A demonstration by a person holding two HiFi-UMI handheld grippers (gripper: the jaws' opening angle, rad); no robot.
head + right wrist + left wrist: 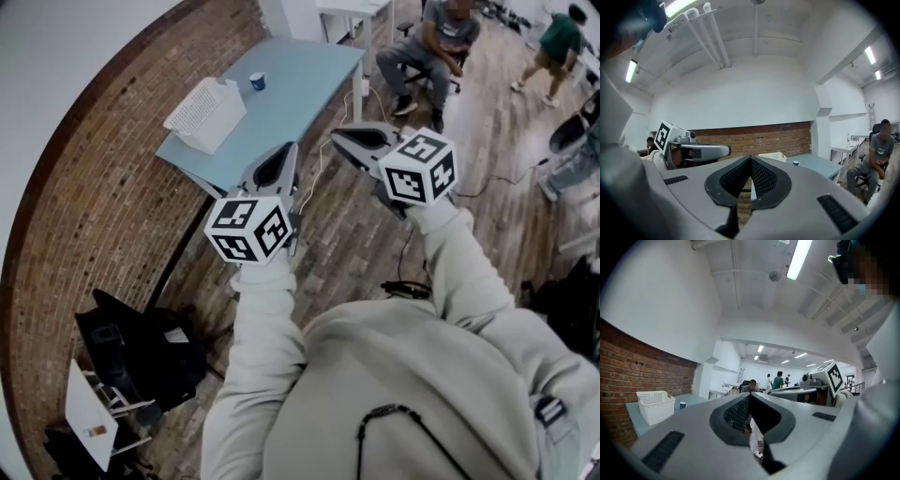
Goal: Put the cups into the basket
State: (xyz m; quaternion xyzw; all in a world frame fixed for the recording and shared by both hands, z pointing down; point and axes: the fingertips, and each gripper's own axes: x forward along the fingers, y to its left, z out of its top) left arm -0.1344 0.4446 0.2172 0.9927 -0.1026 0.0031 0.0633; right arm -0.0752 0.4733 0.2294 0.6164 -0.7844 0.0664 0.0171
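Cup (258, 82): we see only one, small and blue, on the desk (309, 80) near the white basket (206, 112) to its left, not yet in it. We'd guess it's light, stiff and maybe slick-walled, so pinch one wall at the rim, gently. Left hand-held gripper (287, 150): jaws together, nothing between them, well short of the desk. Right hand-held gripper (337, 137): same, closed and empty. Both need opening before any grasp.

Right gripper (750, 160) w/ grey jaws closed tip-to-tip; beyond, white perforated plastic basket (772, 156) & small blue cup (796, 163), apart, on pale blue tabletop (818, 165).
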